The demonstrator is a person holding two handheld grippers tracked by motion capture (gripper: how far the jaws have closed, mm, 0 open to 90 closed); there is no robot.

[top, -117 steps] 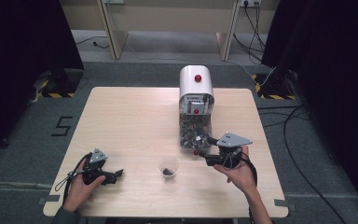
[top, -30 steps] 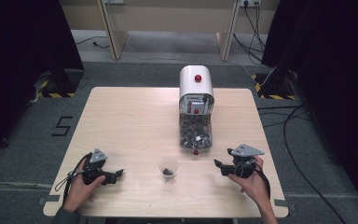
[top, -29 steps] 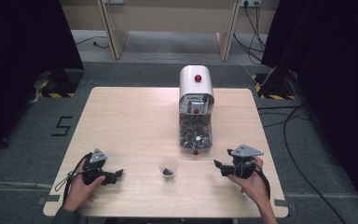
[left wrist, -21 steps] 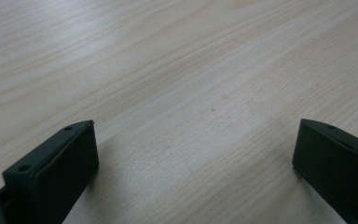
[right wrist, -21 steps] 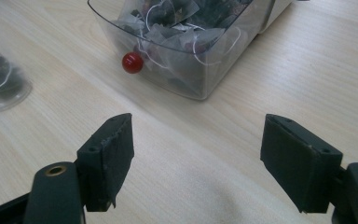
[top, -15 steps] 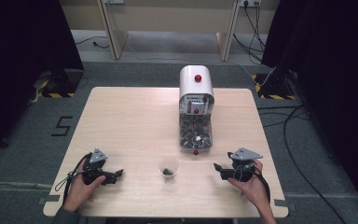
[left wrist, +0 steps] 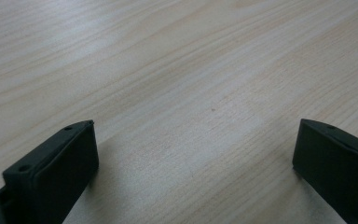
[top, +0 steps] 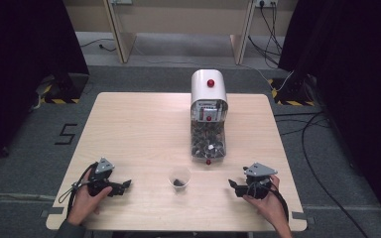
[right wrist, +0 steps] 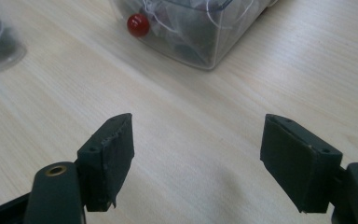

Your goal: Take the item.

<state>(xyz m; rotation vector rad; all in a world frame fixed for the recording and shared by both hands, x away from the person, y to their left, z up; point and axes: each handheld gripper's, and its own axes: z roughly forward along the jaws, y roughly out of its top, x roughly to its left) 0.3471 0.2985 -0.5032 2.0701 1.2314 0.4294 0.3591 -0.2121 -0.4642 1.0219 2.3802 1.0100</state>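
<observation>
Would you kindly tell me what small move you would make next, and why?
Probably bring the left gripper toward the small clear cup to take it: the cup stands beside it with dark contents, and both the left gripper and the right gripper rest open and empty on the wooden table.

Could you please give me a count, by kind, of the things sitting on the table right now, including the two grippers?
Dispensers: 1, white-topped with a clear bin
Small clear cups: 1
Grippers: 2, left gripper and right gripper, both with jaws apart
Total: 4
</observation>
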